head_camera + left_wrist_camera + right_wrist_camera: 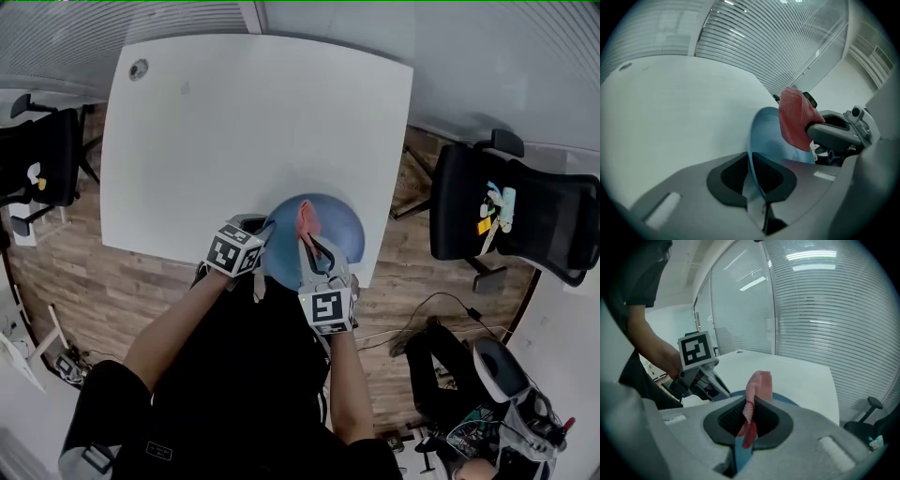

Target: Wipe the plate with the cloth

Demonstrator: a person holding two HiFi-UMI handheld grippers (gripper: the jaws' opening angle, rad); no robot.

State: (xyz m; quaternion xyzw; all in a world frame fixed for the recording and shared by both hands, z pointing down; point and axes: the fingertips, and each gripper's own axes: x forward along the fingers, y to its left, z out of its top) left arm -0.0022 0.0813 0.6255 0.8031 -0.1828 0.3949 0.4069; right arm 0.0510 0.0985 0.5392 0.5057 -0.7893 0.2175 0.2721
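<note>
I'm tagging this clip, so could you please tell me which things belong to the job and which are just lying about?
Job: blue plate, gripped at its rim by the left gripper; red cloth, held by the right gripper.
Lying about: white table, black chairs left and right, floor cables.

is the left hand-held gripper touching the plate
Touching. The left gripper view shows the plate with its rim pinched between the pads of the left hand-held gripper.
</note>
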